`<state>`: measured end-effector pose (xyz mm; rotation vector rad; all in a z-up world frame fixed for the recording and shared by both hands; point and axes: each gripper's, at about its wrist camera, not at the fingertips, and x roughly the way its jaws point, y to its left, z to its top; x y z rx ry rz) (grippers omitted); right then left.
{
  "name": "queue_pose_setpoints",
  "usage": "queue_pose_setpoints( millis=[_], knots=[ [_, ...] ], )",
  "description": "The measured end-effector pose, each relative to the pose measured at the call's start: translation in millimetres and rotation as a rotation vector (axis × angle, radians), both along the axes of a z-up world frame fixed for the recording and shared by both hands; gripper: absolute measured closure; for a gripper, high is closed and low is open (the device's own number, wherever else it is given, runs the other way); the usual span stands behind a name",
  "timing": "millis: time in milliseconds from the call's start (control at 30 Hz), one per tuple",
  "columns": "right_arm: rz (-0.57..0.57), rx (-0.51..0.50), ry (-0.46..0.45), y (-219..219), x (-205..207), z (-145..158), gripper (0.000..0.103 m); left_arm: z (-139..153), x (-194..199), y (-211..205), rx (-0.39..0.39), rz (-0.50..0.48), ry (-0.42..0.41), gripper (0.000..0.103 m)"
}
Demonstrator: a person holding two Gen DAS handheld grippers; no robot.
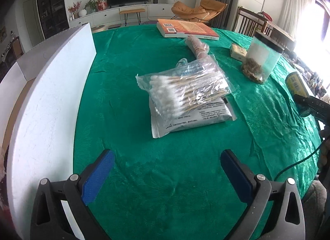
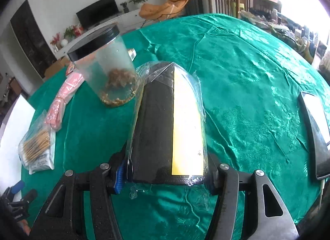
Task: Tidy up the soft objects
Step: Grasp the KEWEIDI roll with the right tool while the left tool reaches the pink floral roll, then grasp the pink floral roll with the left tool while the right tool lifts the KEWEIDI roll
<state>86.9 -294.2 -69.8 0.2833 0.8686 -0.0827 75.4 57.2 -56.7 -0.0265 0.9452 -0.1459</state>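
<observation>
My right gripper (image 2: 165, 178) has its jaws clamped on the near end of a black and yellow pack (image 2: 171, 128) in clear wrap, which points away over the green worktop (image 2: 247, 79). My left gripper (image 1: 167, 176) hangs with jaws wide apart and nothing between them. Ahead of it a bag of cotton swabs (image 1: 183, 89) lies on a white pouch (image 1: 198, 118), with a pink patterned roll (image 1: 198, 48) behind. A black-lidded clear jar (image 2: 105, 68) stands just beside the pack.

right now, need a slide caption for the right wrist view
Right hand-held gripper shut on a plastic-wrapped black and yellow pack above the green cloth, jar behind.
</observation>
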Motion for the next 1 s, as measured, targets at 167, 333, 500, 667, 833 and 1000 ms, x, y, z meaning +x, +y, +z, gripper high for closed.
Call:
queue_pose_setpoints(
  millis=[167, 333, 500, 667, 833, 1000],
  knots=[
    [0.002, 0.046, -0.030, -20, 26, 13, 0.042, 74, 43, -24, -0.040, -0.076, -0.095, 0.001],
    [0.011, 0.092, -0.030, -31, 54, 20, 0.042, 62, 165, -64, -0.005, -0.168, 0.077, 0.000],
    [0.025, 0.117, -0.020, -40, 66, 20, 0.042, -5, 249, -107, 0.112, -0.183, 0.301, 0.001],
    [0.073, 0.126, 0.028, -40, 85, 9, 0.042, -32, 276, -114, 0.100, -0.137, 0.373, 0.075],
    [0.037, 0.142, 0.000, -52, 89, 24, 0.042, 23, 258, -81, -0.103, -0.133, 0.242, 0.078],
    [0.092, 0.093, -0.080, -34, 70, 84, 0.042, 104, 189, -11, -0.225, -0.140, 0.082, 0.078]
  ],
)
